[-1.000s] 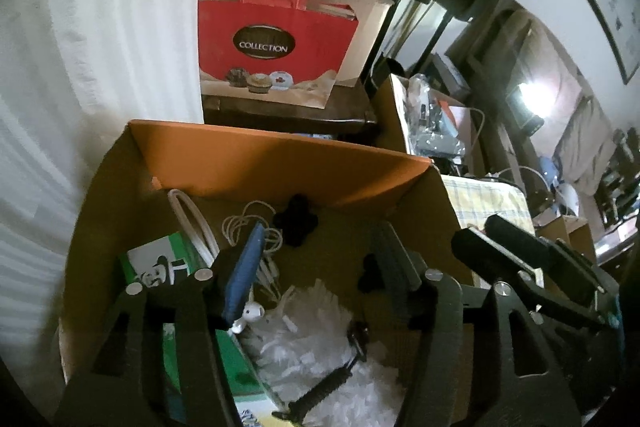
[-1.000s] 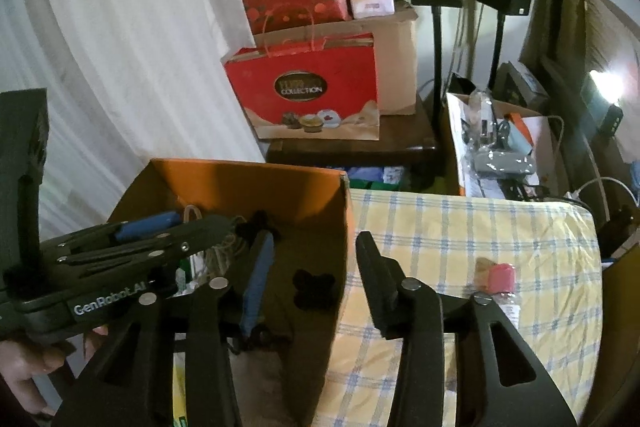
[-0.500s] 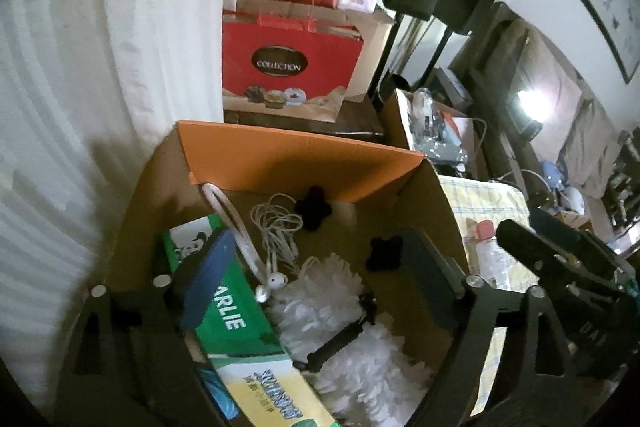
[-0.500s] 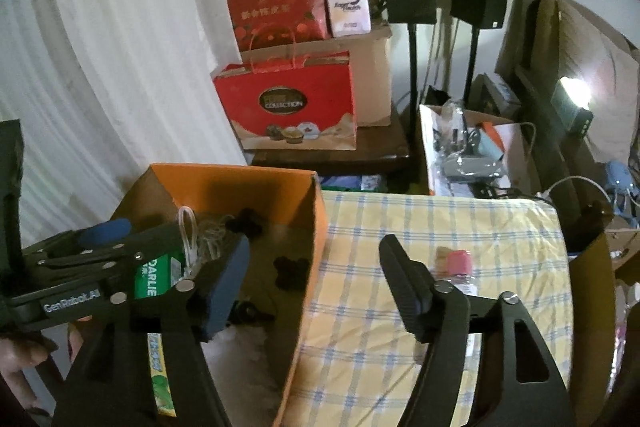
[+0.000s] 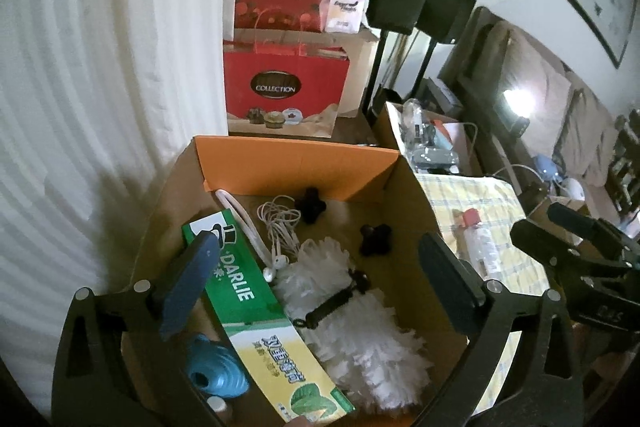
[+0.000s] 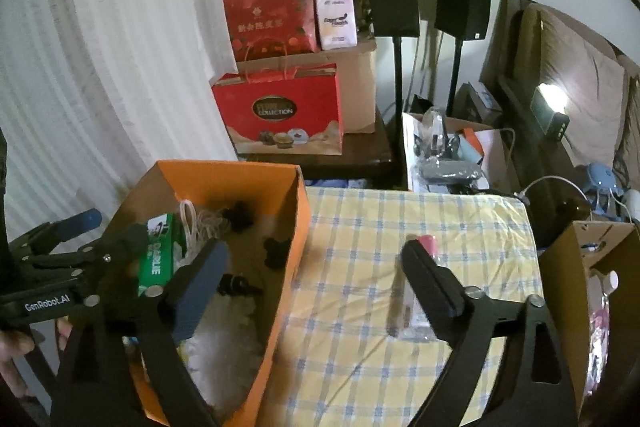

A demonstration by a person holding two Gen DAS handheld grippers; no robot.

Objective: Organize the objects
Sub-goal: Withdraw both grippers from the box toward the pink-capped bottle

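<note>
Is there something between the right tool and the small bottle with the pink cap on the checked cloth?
Nothing visible does. The bottle lies on the checked cloth, partly behind one finger of the open right tool. The orange box stands to its left, apart from it.

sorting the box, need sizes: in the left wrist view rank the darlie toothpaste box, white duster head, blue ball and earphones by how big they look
1. Darlie toothpaste box and white duster head: similar, unsure.
2. Earphones and blue ball: similar, ball partly hidden and nearer the camera.
</note>
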